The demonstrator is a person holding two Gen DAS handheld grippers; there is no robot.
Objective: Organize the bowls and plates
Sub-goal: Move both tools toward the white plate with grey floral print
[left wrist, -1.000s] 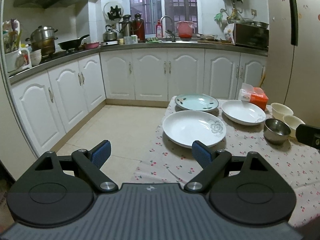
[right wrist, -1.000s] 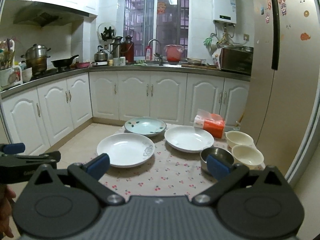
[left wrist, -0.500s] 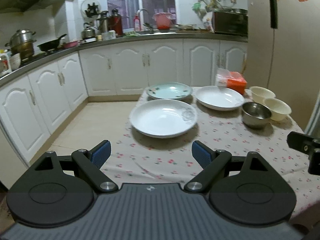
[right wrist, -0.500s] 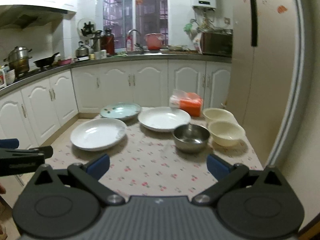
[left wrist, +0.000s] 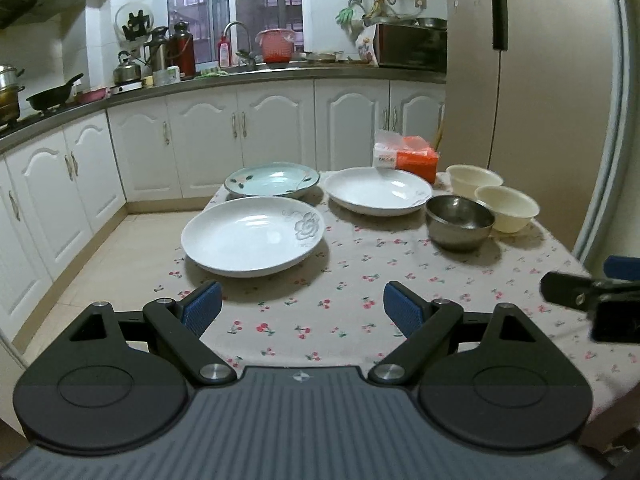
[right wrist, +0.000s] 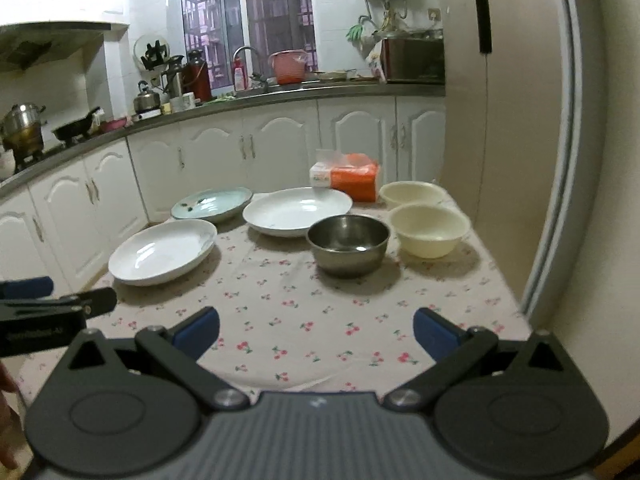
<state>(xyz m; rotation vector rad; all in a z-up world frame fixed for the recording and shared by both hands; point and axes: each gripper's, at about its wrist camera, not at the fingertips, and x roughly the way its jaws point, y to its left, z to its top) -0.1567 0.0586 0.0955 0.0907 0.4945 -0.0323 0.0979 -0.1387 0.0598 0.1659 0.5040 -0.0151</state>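
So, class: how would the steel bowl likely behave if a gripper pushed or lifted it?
The steel bowl looks thin-walled, so probably light. Its glossy rim may slip between the fingers. Pushed, it would likely slide or drag the tablecloth.

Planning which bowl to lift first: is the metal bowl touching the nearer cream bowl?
Apart. The right wrist view shows a strip of tablecloth between the metal bowl and the nearer cream bowl.

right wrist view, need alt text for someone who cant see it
The open right gripper hovers over a cherry-print tablecloth holding three plates, a steel bowl and two cream bowls. The left gripper shows at the left edge, kitchen cabinets behind.
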